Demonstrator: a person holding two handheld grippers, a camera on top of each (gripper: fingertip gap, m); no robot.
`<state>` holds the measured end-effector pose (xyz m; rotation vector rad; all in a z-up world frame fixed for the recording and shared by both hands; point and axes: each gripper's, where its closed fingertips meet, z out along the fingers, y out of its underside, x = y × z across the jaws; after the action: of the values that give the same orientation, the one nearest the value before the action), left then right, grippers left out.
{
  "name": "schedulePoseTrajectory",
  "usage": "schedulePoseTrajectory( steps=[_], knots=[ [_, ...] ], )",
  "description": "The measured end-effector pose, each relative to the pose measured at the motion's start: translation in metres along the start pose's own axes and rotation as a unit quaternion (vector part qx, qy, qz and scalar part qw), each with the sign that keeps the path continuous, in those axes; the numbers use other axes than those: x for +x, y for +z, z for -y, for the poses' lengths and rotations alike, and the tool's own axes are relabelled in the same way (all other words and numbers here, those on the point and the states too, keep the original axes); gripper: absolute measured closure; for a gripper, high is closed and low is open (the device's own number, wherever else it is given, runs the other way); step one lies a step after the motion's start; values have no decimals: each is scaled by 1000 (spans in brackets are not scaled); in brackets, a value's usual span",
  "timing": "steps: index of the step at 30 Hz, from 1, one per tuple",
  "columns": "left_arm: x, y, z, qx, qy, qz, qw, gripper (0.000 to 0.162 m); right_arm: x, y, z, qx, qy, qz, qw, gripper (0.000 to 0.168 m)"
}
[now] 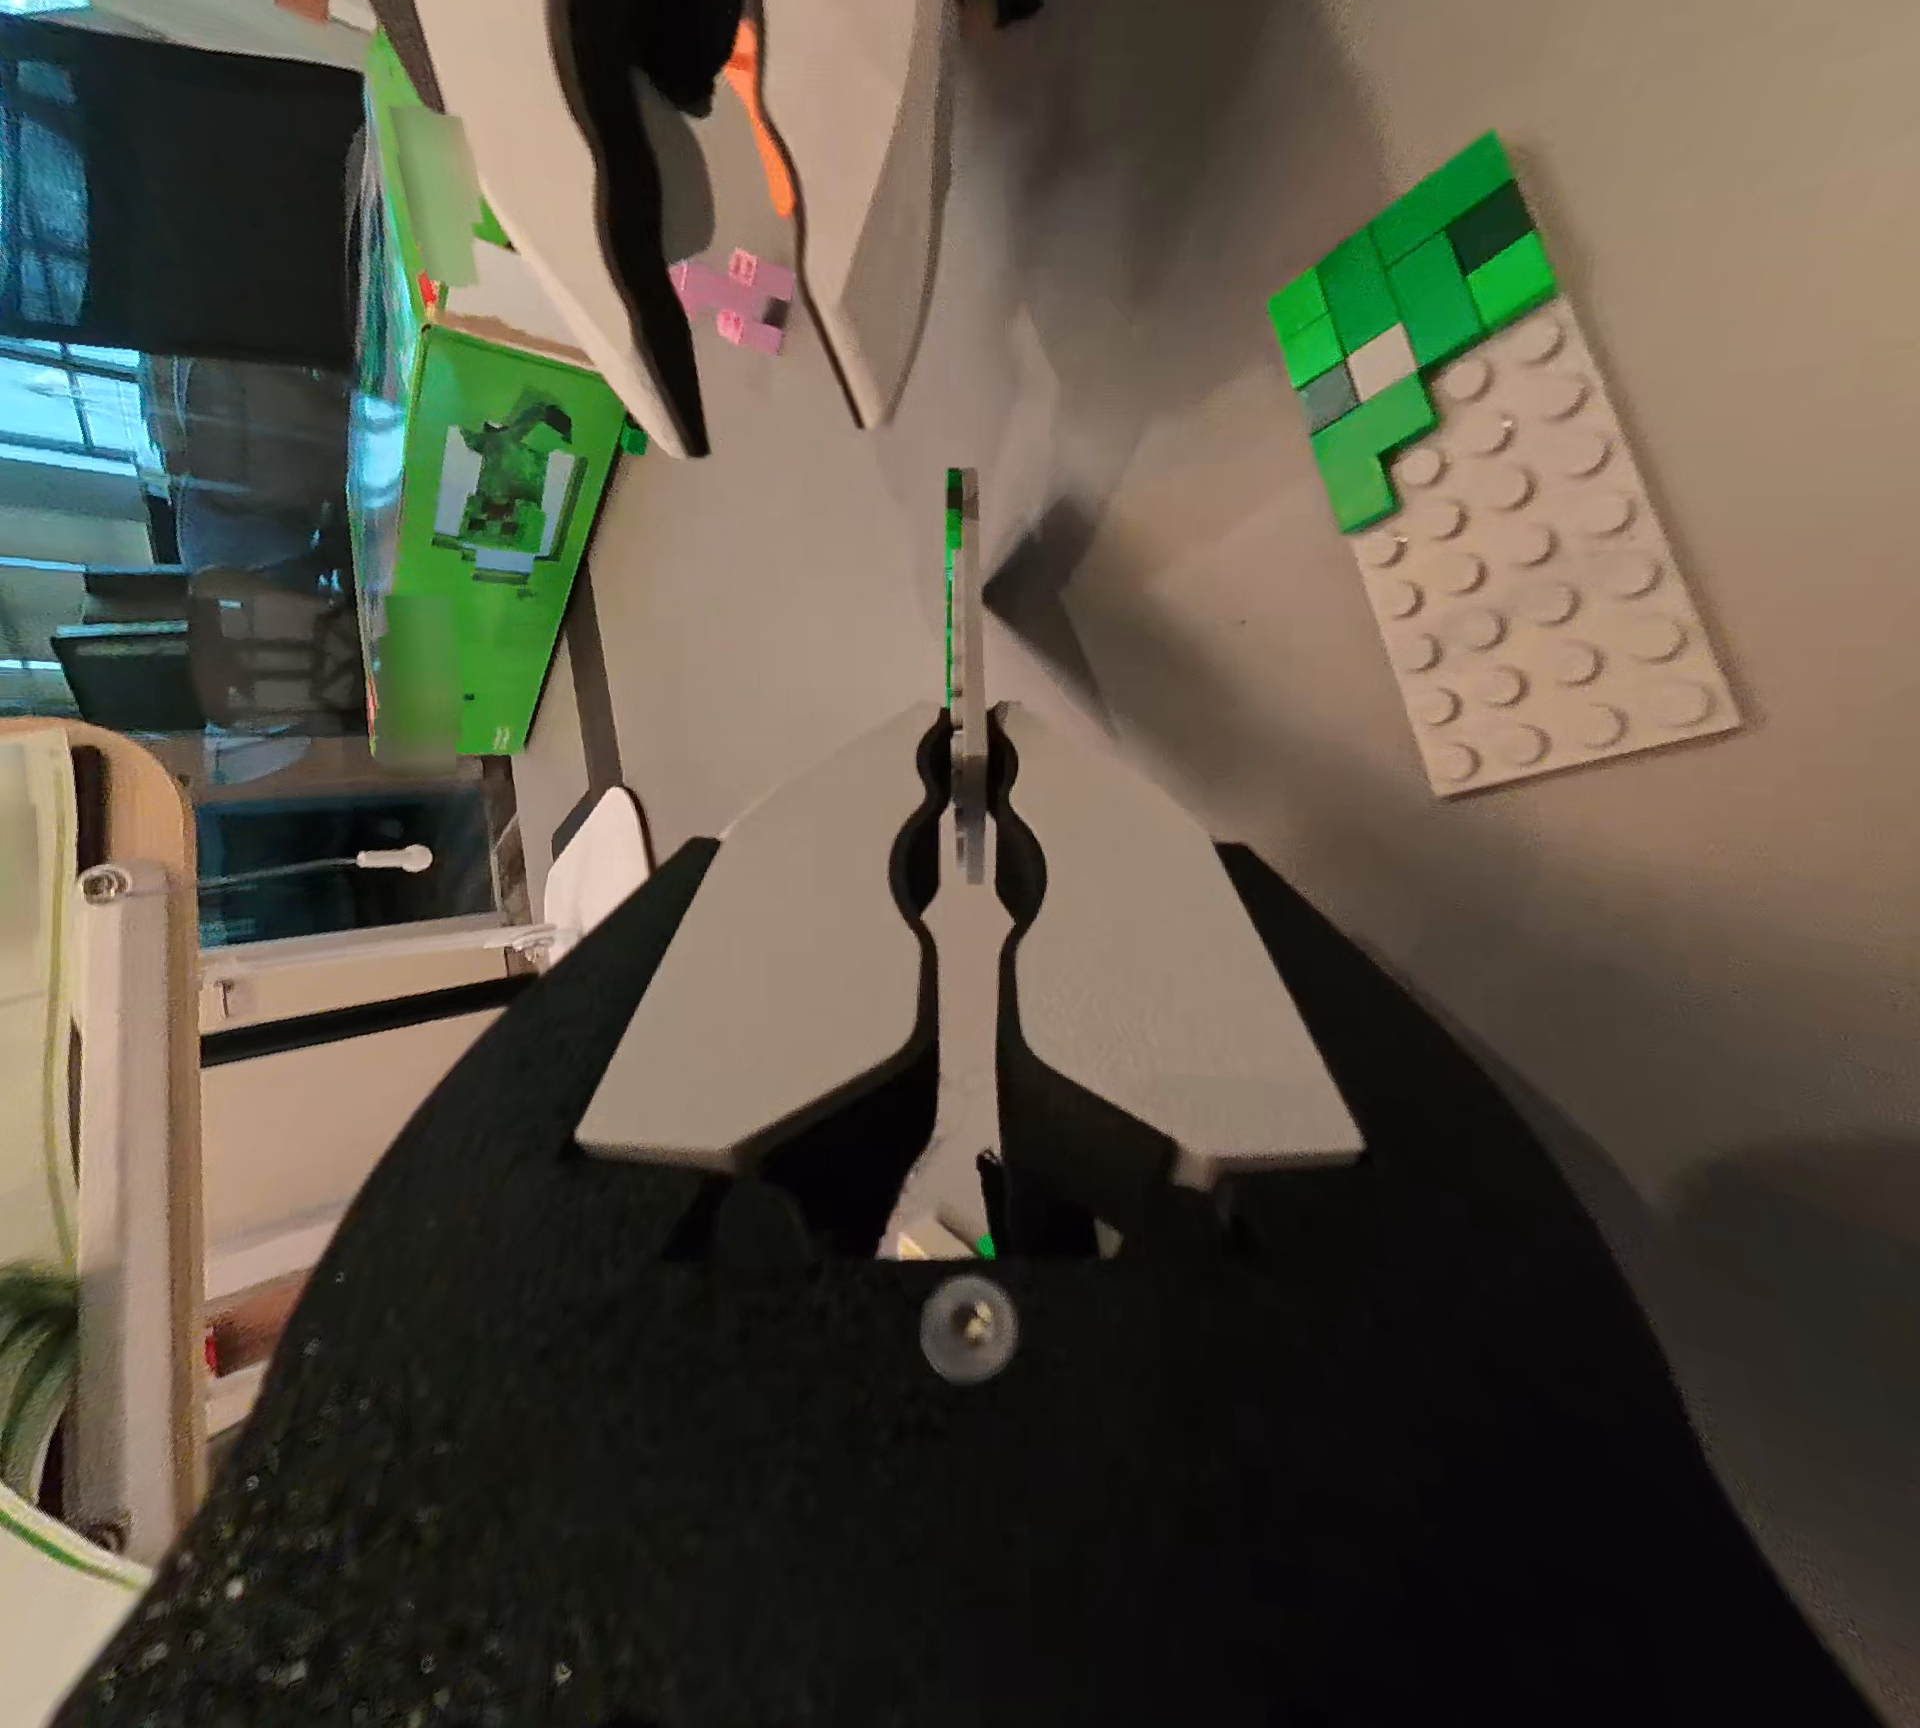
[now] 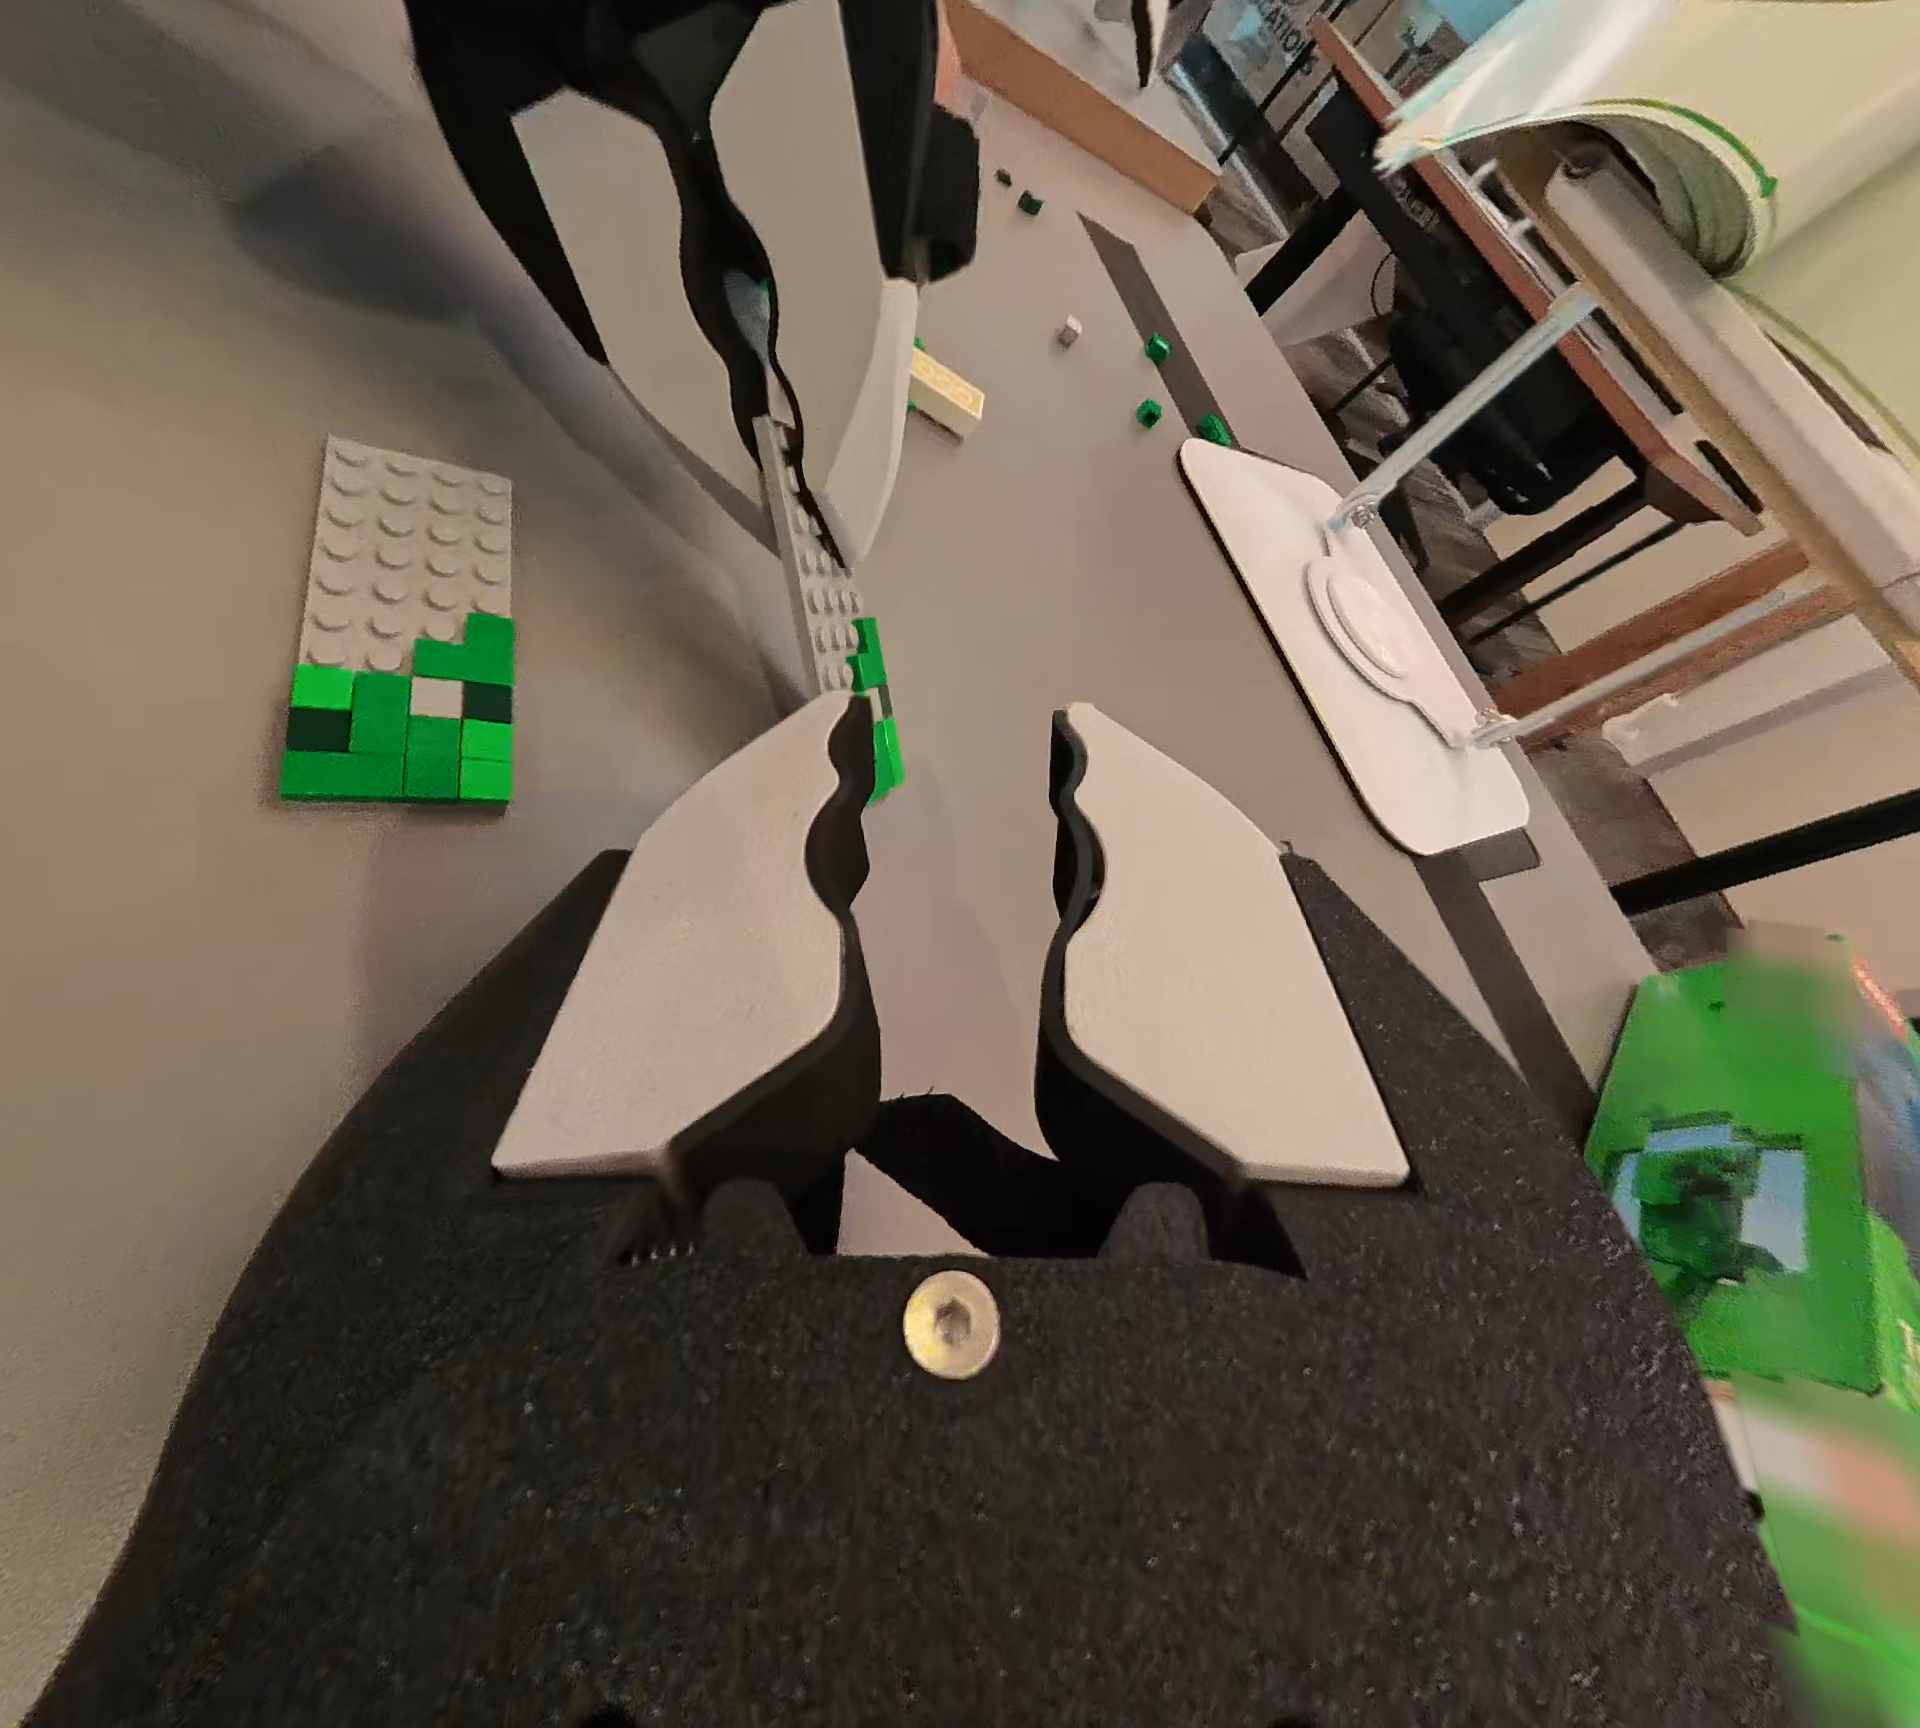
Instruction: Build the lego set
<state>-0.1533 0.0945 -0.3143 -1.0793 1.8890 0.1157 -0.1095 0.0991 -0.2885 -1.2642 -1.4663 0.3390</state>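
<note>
Lego plate held, left wrist view: a thin grey plate (image 1: 969, 743) seen edge-on, green tiles along one face, pinched between the two wavy black pads of the left gripper (image 1: 971, 748); its inner end is hidden between the fingers.
Left gripper: flat pale grey finger faces on a rough black speckled body, closed tight on the plate.
Second plate: a grey studded rectangle (image 1: 1538, 556) lies flat on the smooth grey table (image 1: 1558, 16), well apart from the held one; one end is covered with smooth light and dark green tiles.
Right gripper, seen opposite: (image 1: 774, 390) blurred, its fingers apart, with an orange strip showing between them that is hard to make out.
Other items: a small pink brick model (image 1: 743, 307) beyond those fingers; a green box (image 1: 483, 535) standing at the table edge.

Lego plate held, right wrist view: the studded face of the plate (image 2: 826, 608) slants down from the left gripper (image 2: 779, 431), its green-tiled end touching the tip of one right finger and partly hidden behind it.
Right gripper: (image 2: 956, 743) fingers spread wide, nothing between them.
Second plate: (image 2: 405, 629) flat on the table, off to one side.
Loose pieces: small green bricks (image 2: 1148, 413) and a cream piece (image 2: 945, 398) scattered farther along the table, too small to detail.
White mat: (image 2: 1299, 535) rounded, at the table edge.
Box: (image 2: 1766, 1190) cut off at the frame edge, blurred.
</note>
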Motion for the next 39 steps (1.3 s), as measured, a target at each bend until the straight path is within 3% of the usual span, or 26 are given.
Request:
schedulePoseTrajectory(
  steps=[6,13,18,25,29,33,36,39],
  knots=[
    [-10,2,1,5,28,7,1000,152,13,-1,-3,27,12,-48,998,140],
    [12,-3,-6,-29,19,-62,997,106,35,-13,3,69,-7,-143,987,142],
    [10,-22,-14,-33,-97,-40,994,97,39,-18,6,93,19,-143,985,142],
    [13,-53,-25,-40,-264,-7,964,93,41,-19,5,101,38,-140,984,143],
    [5,-88,-41,-52,-414,70,906,94,42,-22,7,110,47,-143,982,145],
    [6,-146,-74,-69,-564,192,801,101,43,-22,6,107,61,-143,982,148],
    [24,-197,-114,-140,-617,269,726,109,42,-20,5,103,58,-140,983,152],
    [50,-224,-142,-200,-647,274,683,111,41,-16,4,96,56,-132,985,152]
  ],
)
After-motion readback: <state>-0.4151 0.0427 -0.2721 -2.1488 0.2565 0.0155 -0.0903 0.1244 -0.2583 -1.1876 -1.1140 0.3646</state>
